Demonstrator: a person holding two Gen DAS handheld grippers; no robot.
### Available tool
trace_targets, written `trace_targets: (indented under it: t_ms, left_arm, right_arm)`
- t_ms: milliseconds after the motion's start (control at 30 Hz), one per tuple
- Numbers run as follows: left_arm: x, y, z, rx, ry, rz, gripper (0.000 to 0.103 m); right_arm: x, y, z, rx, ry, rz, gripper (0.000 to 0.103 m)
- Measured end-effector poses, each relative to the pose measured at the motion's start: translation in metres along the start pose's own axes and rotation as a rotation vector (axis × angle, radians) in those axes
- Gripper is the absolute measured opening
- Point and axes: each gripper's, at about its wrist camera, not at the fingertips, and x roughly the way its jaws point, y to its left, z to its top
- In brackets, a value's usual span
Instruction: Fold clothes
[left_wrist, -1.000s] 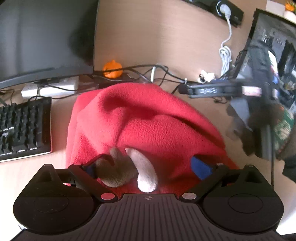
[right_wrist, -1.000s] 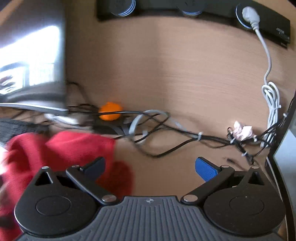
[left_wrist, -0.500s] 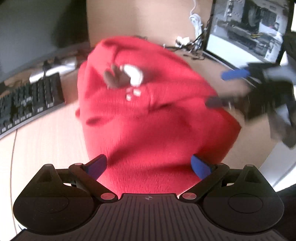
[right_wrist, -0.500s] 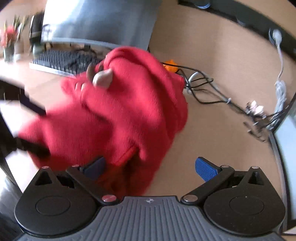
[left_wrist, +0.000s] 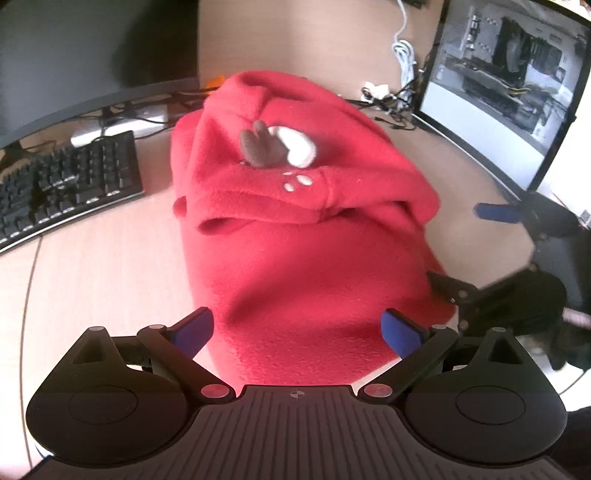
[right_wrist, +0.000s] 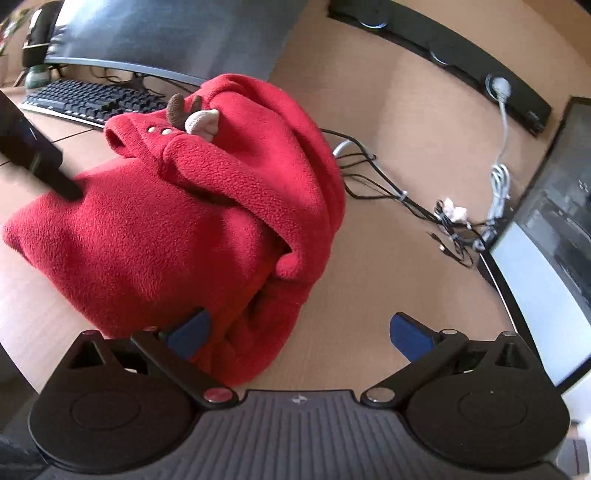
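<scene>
- Both tools are pulling back now: a second ago the left hand-held gripper (left_wrist: 297, 330) was buried in the red fleece garment (left_wrist: 295, 229), with the little antler and ear trim right between its fingers; now that trim (left_wrist: 277, 147) is sitting well up the pile, away from it.
- The right hand-held gripper (right_wrist: 301, 334) was looking at bare table and cables a moment back; now it is hanging at the garment's right edge.
- The garment (right_wrist: 192, 206) is lying bundled on the table (left_wrist: 103, 266), one thick fold flopped over the lower body, the hood part bunched at the top near the keyboard (left_wrist: 70, 181).
- That is reading like a fold just laid and let go, though the heap is looking lumpy rather than flat, so more tidying is probably needed.
- The left hand-held gripper's fingers are spread wide apart, gripping nothing; the near hem is lying between and just ahead of them.
- The right hand-held gripper's fingers are also wide apart; its left fingertip (right_wrist: 188, 332) is sitting against the fleece edge, its other fingertip out over bare table.
- From the left view, the right tool is showing blurred at the garment's far right side.
</scene>
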Motion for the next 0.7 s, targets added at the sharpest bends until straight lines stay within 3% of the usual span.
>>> trace_targets:
  t_ms: [100,167,267,400,500,567,700]
  left_arm:
    - [-0.006,0.023,0.013,-0.151,-0.087,-0.044,0.100]
    - [-0.007,0.037,0.026,-0.227,-0.150,-0.034,0.100]
    - [0.001,0.049,0.049,-0.253,-0.198,-0.001,0.100]
    - [0.018,0.057,0.064,-0.260,-0.197,-0.034,0.100]
    - [0.033,0.060,0.061,-0.308,-0.194,-0.033,0.100]
    - [0.044,0.063,0.057,-0.358,-0.192,-0.030,0.100]
    - [0.051,0.064,0.054,-0.448,-0.163,-0.113,0.100]
  right_arm:
    - [0.001,0.008,0.007,-0.036,0.033,-0.041,0.103]
    - [-0.001,0.012,0.013,-0.092,0.040,-0.049,0.103]
    - [-0.009,-0.007,0.024,-0.060,0.022,0.029,0.103]
    - [-0.011,-0.082,0.051,0.313,-0.026,0.148,0.103]
    - [0.024,-0.124,0.063,0.548,0.003,0.172,0.103]
    - [0.052,-0.137,0.068,0.641,0.034,0.223,0.103]
    - [0.104,-0.137,0.078,0.745,0.101,0.361,0.103]
